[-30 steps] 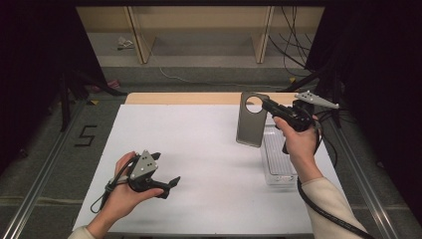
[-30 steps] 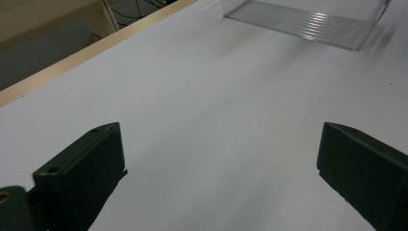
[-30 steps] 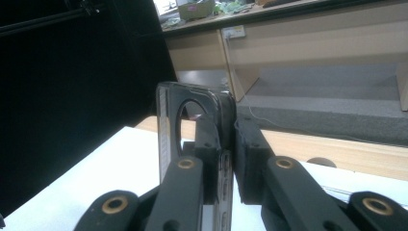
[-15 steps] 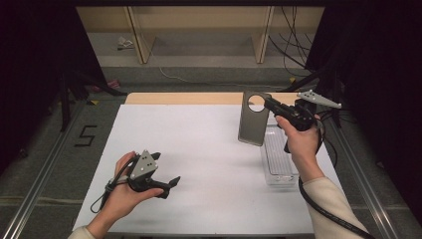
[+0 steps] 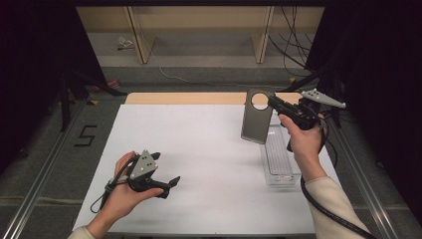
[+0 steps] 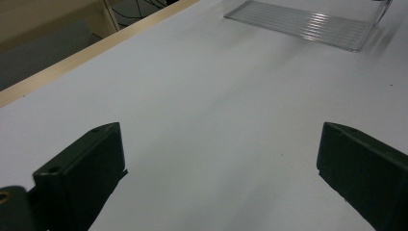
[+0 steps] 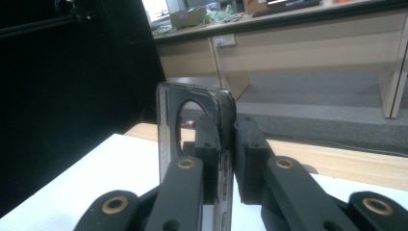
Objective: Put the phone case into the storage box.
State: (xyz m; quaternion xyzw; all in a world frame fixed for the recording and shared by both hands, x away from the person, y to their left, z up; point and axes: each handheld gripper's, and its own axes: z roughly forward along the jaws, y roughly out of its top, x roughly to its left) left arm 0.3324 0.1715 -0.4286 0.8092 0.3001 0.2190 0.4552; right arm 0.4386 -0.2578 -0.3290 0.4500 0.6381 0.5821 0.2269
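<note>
My right gripper (image 5: 272, 103) is raised over the table's right side and is shut on a grey flat case (image 5: 256, 119) with a round hole near its top. The case hangs upright, its lower edge above the table. In the right gripper view both pads press on the case (image 7: 168, 130) at its edge, between the jaws of the right gripper (image 7: 227, 130). My left gripper (image 5: 165, 170) rests low at the front left of the white table (image 5: 199, 139), jaws wide apart and pointing right. The left gripper view has its jaws (image 6: 219, 159) open over bare table.
A clear ribbed plastic tray (image 5: 279, 159) lies on the table just below the held case, also seen far off as the tray (image 6: 308, 24). A wooden strip (image 5: 189, 98) runs along the table's far edge. Dark curtains flank both sides.
</note>
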